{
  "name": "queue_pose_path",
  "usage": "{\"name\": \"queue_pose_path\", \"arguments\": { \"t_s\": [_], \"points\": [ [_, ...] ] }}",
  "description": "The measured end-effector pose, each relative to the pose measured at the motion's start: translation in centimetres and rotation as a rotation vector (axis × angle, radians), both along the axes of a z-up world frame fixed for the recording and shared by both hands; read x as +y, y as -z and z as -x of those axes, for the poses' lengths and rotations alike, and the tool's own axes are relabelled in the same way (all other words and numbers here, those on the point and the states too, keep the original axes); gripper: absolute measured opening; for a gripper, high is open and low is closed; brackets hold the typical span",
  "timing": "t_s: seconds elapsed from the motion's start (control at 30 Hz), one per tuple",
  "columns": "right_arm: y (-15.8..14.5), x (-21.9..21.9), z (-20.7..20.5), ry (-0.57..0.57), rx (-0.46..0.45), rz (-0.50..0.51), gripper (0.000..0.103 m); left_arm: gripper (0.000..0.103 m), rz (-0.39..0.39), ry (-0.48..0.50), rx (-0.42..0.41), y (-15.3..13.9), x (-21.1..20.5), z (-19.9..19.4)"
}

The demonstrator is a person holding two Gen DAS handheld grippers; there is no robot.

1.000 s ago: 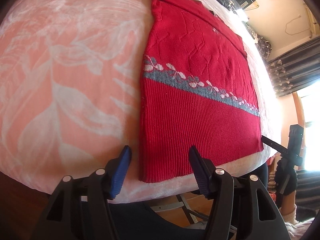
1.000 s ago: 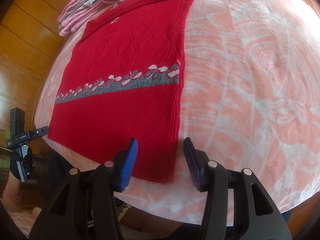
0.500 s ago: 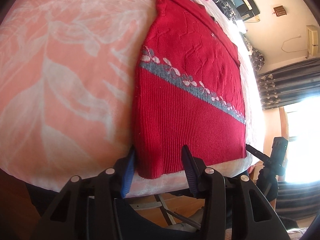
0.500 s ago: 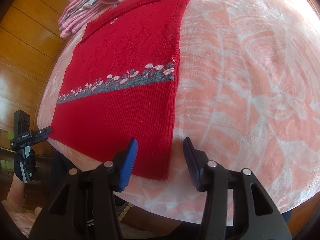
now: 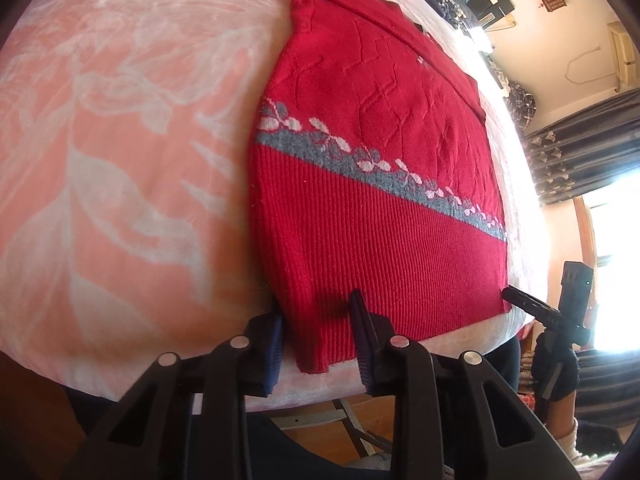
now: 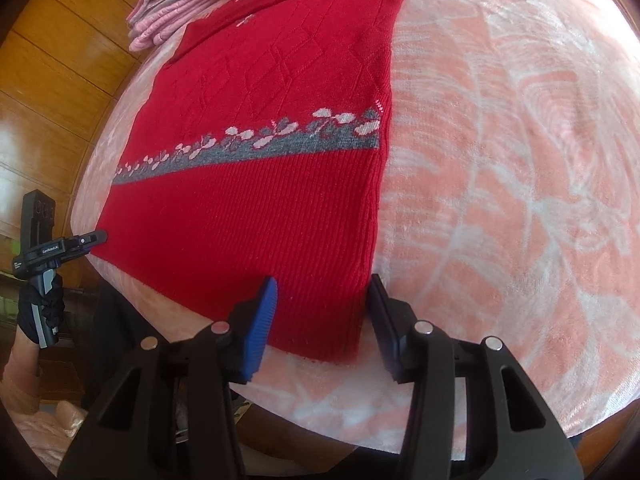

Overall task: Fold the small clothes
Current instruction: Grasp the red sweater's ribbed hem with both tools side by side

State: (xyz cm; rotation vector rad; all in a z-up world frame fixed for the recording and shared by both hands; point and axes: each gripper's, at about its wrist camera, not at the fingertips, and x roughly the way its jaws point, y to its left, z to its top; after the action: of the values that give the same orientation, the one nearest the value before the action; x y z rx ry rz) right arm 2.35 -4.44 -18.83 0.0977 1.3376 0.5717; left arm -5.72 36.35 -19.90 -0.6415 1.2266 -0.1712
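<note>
A red knit sweater (image 5: 384, 184) with a grey band of white flowers lies flat on the pink blanket (image 5: 120, 160), hem toward me. My left gripper (image 5: 318, 324) is open, and its fingers straddle the hem's near left corner with a narrow gap. The right wrist view shows the same sweater (image 6: 260, 208). There my right gripper (image 6: 322, 308) is open wide around the hem's near right corner, one blue pad (image 6: 260, 320) over the fabric. Each gripper also shows in the other's view, the right gripper (image 5: 520, 298) and the left gripper (image 6: 88, 239), both at the bed's front edge.
Folded pink clothes (image 6: 180, 8) are stacked beyond the sweater's collar. The blanket (image 6: 500, 160) spreads wide to the sweater's right. A wooden wall (image 6: 48, 80) stands to one side, and dark curtains (image 5: 580, 152) and a bright window to the other. A gloved hand (image 6: 40, 308) holds the left gripper.
Both grippers have moved forward until their fingers reach around the sweater's two hem corners. The left gripper's fingers have drawn closer together; the right gripper's gap is unchanged.
</note>
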Motion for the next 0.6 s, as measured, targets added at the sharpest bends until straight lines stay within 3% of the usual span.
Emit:
{"name": "queue_pose_path", "arguments": {
  "t_s": [0.1, 0.27, 0.4, 0.6],
  "points": [
    [0.0, 0.3, 0.2, -0.011, -0.002, 0.000, 0.041, 0.023, 0.003, -0.010, 0.001, 0.2, 0.2, 0.1],
    [0.1, 0.3, 0.3, -0.016, 0.021, -0.049, 0.020, 0.020, 0.019, -0.025, 0.000, 0.3, 0.5, 0.7],
    [0.2, 0.3, 0.4, -0.011, 0.040, -0.087, 0.009, 0.019, 0.036, -0.041, 0.013, 0.4, 0.6, 0.7],
    [-1.1, -0.1, 0.5, -0.008, 0.040, -0.150, 0.007, 0.008, 0.016, -0.028, -0.008, -0.5, 0.3, 0.8]
  ]
}}
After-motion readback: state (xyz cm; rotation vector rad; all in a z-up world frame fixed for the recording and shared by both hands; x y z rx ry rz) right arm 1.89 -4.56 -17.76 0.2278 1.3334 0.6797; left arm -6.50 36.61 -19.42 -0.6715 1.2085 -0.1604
